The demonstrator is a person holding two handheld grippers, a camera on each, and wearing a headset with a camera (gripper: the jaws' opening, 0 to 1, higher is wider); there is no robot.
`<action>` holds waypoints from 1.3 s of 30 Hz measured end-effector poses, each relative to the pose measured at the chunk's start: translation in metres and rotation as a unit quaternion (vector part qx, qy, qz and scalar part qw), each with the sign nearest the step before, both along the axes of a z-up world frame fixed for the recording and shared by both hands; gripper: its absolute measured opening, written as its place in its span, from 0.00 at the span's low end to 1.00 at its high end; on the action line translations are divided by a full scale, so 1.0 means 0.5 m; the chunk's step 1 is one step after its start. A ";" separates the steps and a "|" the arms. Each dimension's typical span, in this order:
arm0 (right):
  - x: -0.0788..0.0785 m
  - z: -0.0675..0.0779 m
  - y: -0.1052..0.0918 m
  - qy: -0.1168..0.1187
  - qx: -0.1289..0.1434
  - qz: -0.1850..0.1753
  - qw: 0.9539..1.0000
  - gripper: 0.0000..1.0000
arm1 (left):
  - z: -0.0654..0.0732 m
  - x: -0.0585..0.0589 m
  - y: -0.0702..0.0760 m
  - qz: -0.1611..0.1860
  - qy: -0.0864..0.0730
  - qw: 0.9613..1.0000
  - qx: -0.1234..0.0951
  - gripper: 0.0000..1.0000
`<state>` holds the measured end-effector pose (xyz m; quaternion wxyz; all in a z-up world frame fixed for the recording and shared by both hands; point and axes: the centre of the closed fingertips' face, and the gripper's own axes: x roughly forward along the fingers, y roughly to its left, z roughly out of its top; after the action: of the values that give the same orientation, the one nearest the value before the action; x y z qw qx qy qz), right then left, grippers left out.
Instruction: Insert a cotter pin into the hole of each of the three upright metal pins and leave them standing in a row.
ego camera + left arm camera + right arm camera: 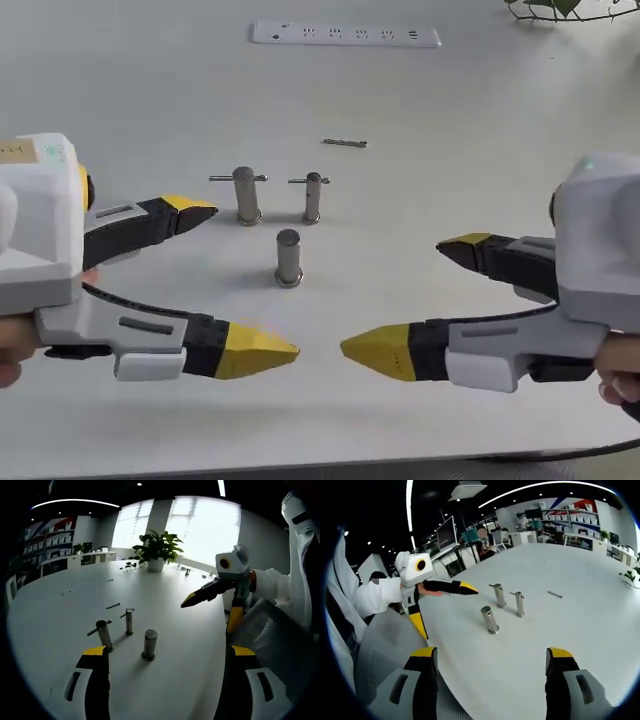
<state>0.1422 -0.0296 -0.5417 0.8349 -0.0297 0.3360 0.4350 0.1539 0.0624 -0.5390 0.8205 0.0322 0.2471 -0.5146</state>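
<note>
Mostly done: left pin [245, 195] and right pin [313, 197] carried cotters [237, 178]; front pin [288, 257] bare, out of row; spare cotter [345, 143] lay beyond; left gripper [256, 279], right gripper [391, 296] gaped empty

- I see a bare, upright steel cylinder pin [288, 258] between and just beyond my yellow fingertips [250, 350].
- Farther out stand a thicker steel pin [246, 196] and a slimmer steel pin [313, 197], each crossed by a thin cotter pin.
- A loose thin metal cotter pin [345, 143] lies flat, farthest away.

An open office: long white table [60, 610], potted plant [156, 550] by windows [200, 525], shelves [570, 517], a monitor [446, 531].
</note>
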 end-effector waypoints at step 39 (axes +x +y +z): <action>0.366 0.013 -0.045 -0.039 -0.284 0.224 0.932 0.61 | 0.033 -0.069 0.062 0.107 0.045 0.993 -0.017 0.99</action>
<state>0.3254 -0.0524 -0.5352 0.6846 -0.3567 0.3974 0.4961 0.1195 0.0935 -0.5226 0.8591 -0.0315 0.2768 -0.4293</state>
